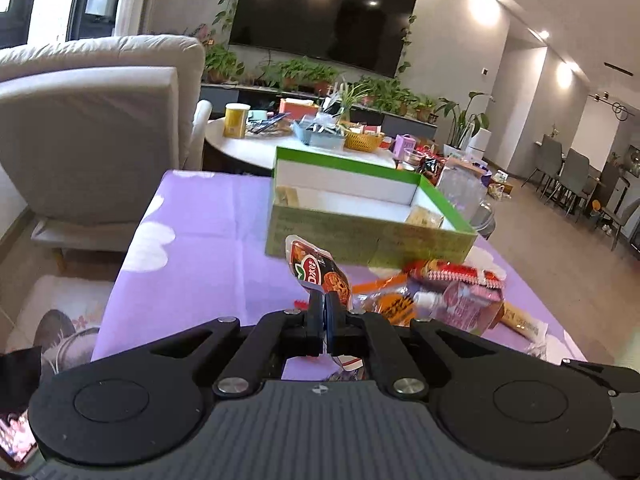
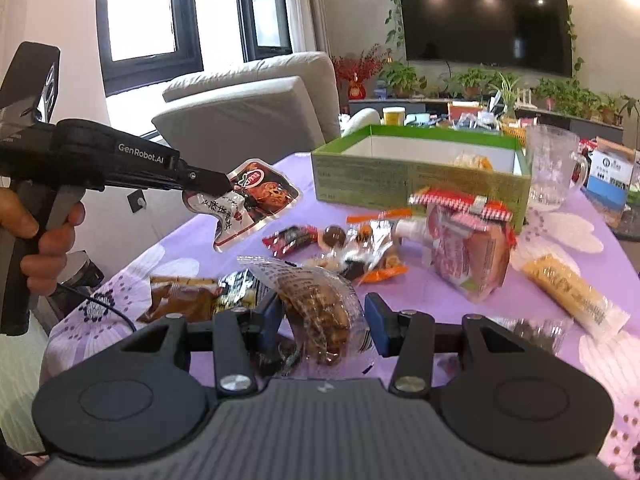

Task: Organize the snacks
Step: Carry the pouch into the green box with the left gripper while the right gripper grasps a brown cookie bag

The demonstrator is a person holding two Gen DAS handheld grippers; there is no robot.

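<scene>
Jaws of the left gripper (image 1: 323, 312) are pinching a light, crinkly cookie packet (image 1: 320, 272) by its edge at frame centre; the right gripper (image 2: 324, 318) is clamping a soft, crushable clear snack bag (image 2: 320, 312) across its middle.

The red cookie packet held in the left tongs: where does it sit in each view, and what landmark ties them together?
Left wrist: red cookie packet stands at centre, just above the closed left tongs, in front of the green box.
Right wrist: the packet hangs left of centre, held above the purple tablecloth.
Shared landmark: the green box.
</scene>
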